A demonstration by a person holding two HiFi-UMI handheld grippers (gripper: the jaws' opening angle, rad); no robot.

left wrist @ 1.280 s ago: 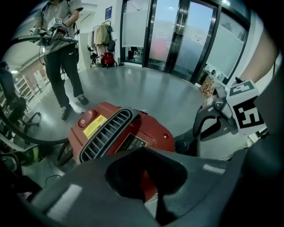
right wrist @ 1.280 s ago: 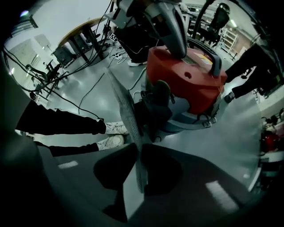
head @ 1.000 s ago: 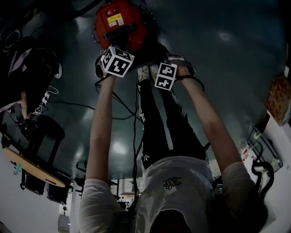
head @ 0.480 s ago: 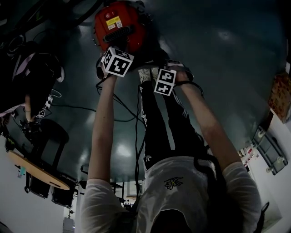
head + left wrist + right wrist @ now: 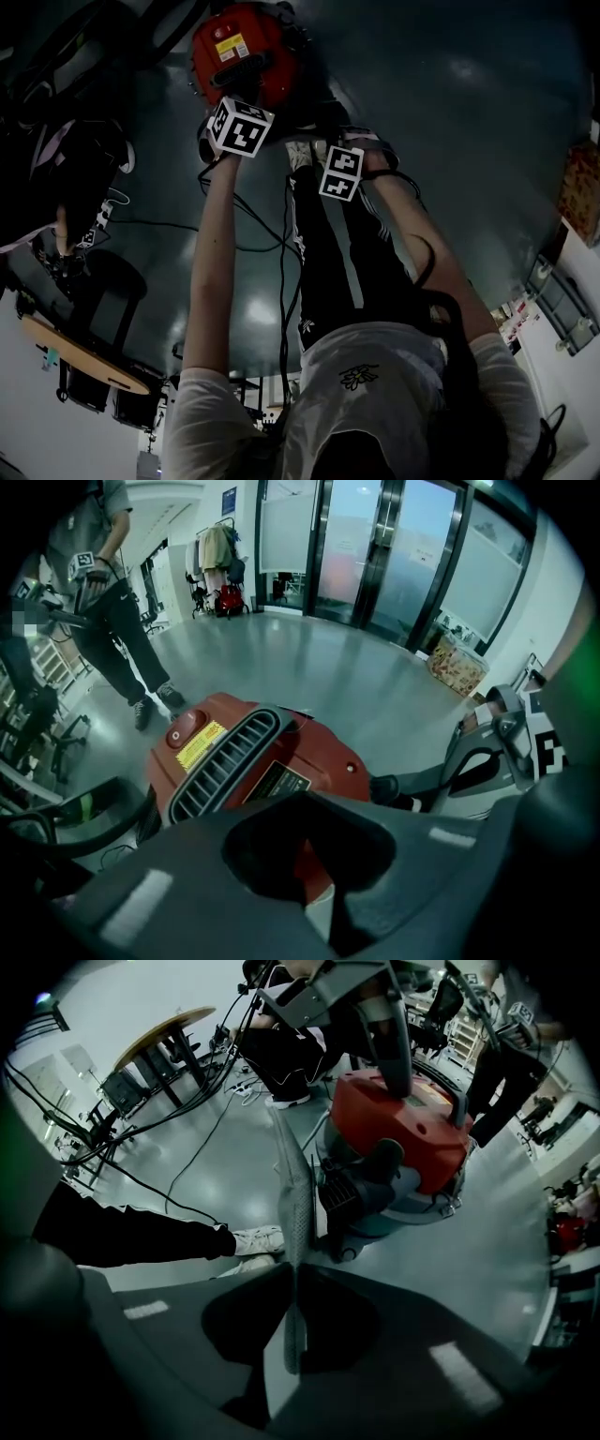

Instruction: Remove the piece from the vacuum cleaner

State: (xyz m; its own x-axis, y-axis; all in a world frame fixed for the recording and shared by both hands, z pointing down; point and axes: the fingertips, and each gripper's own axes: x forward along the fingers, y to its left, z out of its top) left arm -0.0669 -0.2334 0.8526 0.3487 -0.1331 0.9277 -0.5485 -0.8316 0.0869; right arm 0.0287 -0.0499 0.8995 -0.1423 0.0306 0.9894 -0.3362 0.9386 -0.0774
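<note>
Right tongs (image 5: 292, 1269) clamp the thin mesh piece (image 5: 295, 1199) edge-on, its far end beside the red vacuum cleaner (image 5: 403, 1129), possibly not yet free. Left tongs (image 5: 305, 803), closed and empty, brace the cleaner's top. Draw the piece straight along its own plane, without twisting.

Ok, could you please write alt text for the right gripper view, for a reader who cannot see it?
The right gripper has its jaws shut on a thin, flat, mesh-like piece, seen edge-on, which points toward a red vacuum cleaner standing on a grey floor. At the left, a leg in black trousers ends in a white shoe.
</note>
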